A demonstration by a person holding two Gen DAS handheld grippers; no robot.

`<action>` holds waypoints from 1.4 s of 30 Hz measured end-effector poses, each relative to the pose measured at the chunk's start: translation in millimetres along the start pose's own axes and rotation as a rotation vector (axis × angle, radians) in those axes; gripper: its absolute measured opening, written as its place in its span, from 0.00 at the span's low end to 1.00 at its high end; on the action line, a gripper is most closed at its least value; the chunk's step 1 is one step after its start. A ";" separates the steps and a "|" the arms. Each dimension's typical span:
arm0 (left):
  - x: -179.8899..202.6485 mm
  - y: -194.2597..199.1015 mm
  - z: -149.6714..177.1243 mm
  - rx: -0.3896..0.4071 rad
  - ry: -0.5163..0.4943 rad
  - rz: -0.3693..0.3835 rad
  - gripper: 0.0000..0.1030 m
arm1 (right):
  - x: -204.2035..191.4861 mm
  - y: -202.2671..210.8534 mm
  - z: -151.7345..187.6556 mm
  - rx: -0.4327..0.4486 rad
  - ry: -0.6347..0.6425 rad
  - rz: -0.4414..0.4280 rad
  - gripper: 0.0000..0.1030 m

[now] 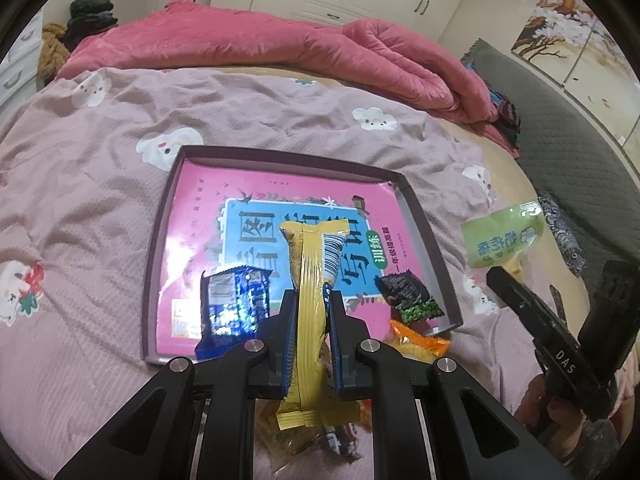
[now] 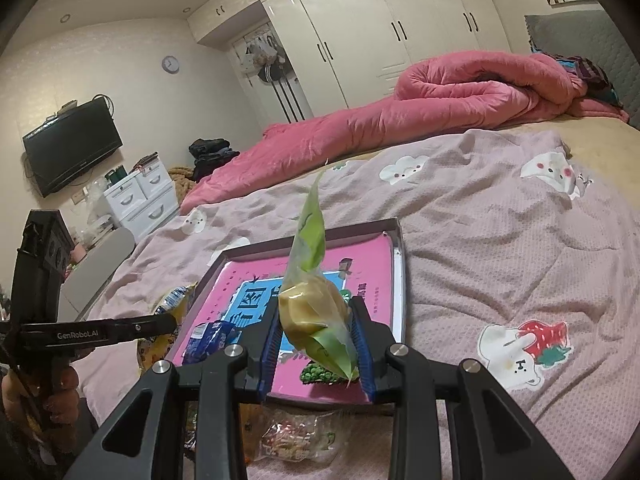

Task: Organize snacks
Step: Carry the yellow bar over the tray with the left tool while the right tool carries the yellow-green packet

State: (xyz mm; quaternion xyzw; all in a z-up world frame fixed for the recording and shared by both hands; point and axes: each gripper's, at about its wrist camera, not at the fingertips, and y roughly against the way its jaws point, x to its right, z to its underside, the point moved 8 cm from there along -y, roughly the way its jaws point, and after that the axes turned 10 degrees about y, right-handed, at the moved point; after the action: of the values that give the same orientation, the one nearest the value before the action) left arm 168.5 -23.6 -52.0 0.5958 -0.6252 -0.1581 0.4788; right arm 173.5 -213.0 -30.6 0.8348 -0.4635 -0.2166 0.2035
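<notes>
Left hand-held gripper tilted downward, clamping yellow snack bar

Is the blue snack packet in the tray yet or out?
In. The blue packet lies inside the tray, against its near left corner, on the pink lining.

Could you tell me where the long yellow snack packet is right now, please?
The long yellow snack packet is clamped upright in the left gripper, in the left wrist view over the near edge of the tray, between the blue packet and the dark green-pea packet.
</notes>
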 end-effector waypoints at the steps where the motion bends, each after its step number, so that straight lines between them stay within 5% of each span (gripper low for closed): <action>1: 1.3 -1.0 -1.1 0.001 -0.003 0.000 0.15 | 1.3 -1.6 0.6 -0.005 -0.003 0.004 0.32; 29: 6.9 -52.0 2.7 -0.067 -0.029 -0.021 0.15 | 35.1 -34.8 23.5 -0.119 -0.094 0.076 0.32; 42: 4.0 -64.6 9.7 -0.087 -0.042 -0.043 0.14 | 31.7 -47.5 35.8 -0.173 -0.029 0.144 0.33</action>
State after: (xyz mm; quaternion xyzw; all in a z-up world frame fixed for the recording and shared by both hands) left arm 199.9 -46.3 -104.7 0.5842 -0.6148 -0.2075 0.4875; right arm 201.5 -222.1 -91.2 0.7752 -0.5049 -0.2527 0.2833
